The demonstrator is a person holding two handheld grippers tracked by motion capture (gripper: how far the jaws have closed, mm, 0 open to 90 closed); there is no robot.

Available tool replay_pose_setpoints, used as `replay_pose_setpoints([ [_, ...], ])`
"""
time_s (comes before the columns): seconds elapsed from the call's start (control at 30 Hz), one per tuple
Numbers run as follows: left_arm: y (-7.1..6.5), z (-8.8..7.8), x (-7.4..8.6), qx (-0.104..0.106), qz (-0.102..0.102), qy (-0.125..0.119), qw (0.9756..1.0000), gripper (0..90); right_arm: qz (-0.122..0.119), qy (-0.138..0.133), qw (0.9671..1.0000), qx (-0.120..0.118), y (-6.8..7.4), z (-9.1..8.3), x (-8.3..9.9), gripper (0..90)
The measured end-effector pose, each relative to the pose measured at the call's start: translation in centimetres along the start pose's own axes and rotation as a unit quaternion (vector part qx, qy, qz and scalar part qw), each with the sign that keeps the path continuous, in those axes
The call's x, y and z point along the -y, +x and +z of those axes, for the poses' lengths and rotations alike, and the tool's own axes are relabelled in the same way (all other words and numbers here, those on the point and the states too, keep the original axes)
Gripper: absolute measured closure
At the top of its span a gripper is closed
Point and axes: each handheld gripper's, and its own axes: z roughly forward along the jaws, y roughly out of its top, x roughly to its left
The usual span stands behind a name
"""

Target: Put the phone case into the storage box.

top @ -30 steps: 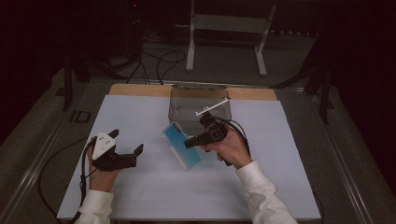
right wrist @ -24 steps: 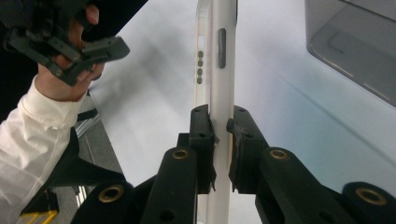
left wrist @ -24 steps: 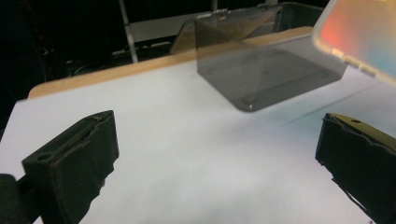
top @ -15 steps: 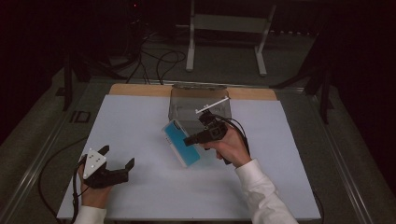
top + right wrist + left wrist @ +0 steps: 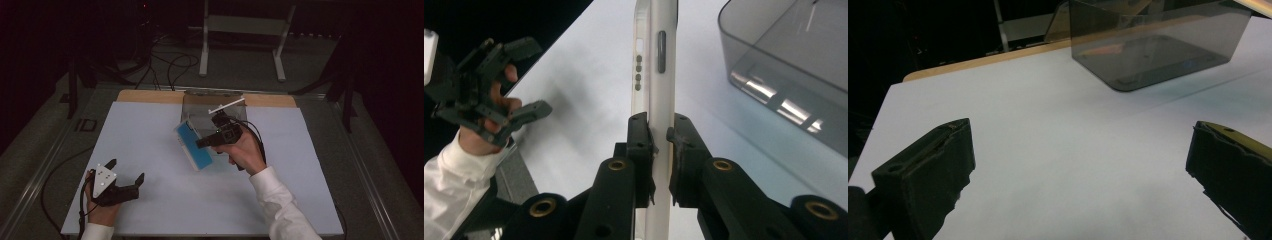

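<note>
The phone (image 5: 192,145), white-edged with a blue face, is held tilted above the middle of the white table (image 5: 150,135), just in front of the smoky clear plastic bin (image 5: 212,102) at the far edge. The right gripper (image 5: 200,144) pinches it by its thin edge, jaws pressed on both faces, as the right gripper view shows (image 5: 659,90). The left gripper (image 5: 125,172) sits low near the table's near left corner, well apart, jaws spread wide with nothing between them.

white table top (image 5: 150,140), smoky clear bin (image 5: 1158,45)
</note>
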Motion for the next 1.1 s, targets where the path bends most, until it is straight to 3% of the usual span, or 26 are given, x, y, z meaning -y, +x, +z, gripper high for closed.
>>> replay_pose_setpoints([
  [0.4,0.0,0.2,0.2,-0.012,-0.001,0.001,0.9999,0.1,0.014,-0.01,0.9995,0.026,-0.4,-0.1,-1.5,81.7],
  [1.1,-0.1,0.4,0.2,-0.007,0.003,0.004,1.0,0.1,0.019,-0.022,0.9979,0.057,-1.6,-0.4,-3.7,81.7],
])
